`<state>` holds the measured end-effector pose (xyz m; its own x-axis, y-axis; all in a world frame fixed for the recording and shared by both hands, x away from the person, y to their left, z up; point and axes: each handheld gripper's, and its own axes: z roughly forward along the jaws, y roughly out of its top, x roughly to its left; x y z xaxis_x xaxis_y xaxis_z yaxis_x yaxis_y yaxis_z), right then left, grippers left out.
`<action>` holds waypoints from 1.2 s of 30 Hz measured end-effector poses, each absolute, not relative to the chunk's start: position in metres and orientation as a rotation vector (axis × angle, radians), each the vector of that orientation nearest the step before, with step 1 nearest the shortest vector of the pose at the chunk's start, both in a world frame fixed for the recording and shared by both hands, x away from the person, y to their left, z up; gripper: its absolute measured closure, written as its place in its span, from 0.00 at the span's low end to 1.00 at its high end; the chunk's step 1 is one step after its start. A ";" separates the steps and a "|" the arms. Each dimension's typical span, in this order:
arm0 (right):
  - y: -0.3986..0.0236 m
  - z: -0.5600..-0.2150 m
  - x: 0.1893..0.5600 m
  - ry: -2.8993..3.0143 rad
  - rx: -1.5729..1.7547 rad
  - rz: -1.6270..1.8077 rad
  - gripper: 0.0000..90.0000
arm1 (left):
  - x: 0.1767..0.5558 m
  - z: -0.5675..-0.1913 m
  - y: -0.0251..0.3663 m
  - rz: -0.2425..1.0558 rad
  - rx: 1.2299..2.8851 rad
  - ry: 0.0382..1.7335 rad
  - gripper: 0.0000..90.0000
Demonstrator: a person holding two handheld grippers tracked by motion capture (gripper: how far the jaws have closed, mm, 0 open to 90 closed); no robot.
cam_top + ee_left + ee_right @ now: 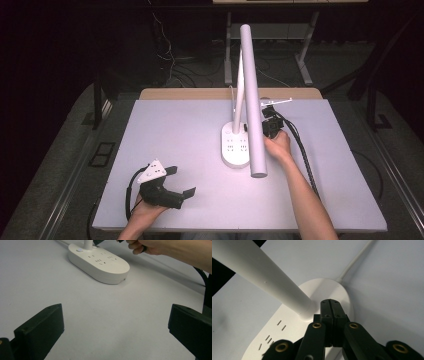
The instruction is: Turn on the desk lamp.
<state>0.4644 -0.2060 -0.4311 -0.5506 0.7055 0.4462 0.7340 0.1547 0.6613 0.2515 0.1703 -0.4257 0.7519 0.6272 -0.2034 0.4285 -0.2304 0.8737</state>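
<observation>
Lamp base [235,146] at frame centre: my right gripper [332,305], jaws closed together and holding nothing, hovers at its button end, likely about to press; left gripper [167,186] idles wide, lower left.

White lamp base [235,146] on pale grey table [175,130]; black tongs [333,305], brass rivets

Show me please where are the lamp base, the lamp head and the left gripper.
lamp base [235,150]: high view, on its flat top beside the sockets.
lamp head [253,95]: high view, middle of the long white bar.
left gripper [179,180]: high view, midway between its open fingers.
</observation>
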 end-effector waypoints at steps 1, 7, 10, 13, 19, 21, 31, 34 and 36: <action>-0.208 -0.430 0.464 -2.365 -1.470 -1.397 1.00 | 0.252 -0.426 0.170 0.230 1.866 0.814 0.00; -0.217 -0.415 0.460 -2.382 -1.459 -1.413 1.00 | 0.251 -0.426 0.170 0.231 1.868 0.813 0.00; -0.220 -0.410 0.456 -2.391 -1.455 -1.408 1.00 | 0.251 -0.425 0.170 0.231 1.869 0.813 0.00; -0.226 -0.402 0.449 -2.413 -1.458 -1.392 1.00 | 0.251 -0.425 0.170 0.231 1.872 0.808 0.00; -0.238 -0.392 0.439 -2.452 -1.441 -1.402 0.99 | 0.251 -0.426 0.169 0.232 1.870 0.810 0.00; -0.244 -0.385 0.432 -2.449 -1.433 -1.412 0.90 | 0.251 -0.426 0.169 0.231 1.868 0.813 0.00; -0.265 -0.369 0.405 -2.428 -1.455 -1.476 0.27 | 0.251 -0.426 0.169 0.232 1.865 0.814 0.00; -0.267 -0.368 0.395 -2.446 -1.446 -1.481 0.10 | 0.251 -0.425 0.169 0.230 1.863 0.815 0.00; -0.267 -0.368 0.389 -2.461 -1.460 -1.464 0.00 | 0.251 -0.425 0.169 0.228 1.861 0.817 0.00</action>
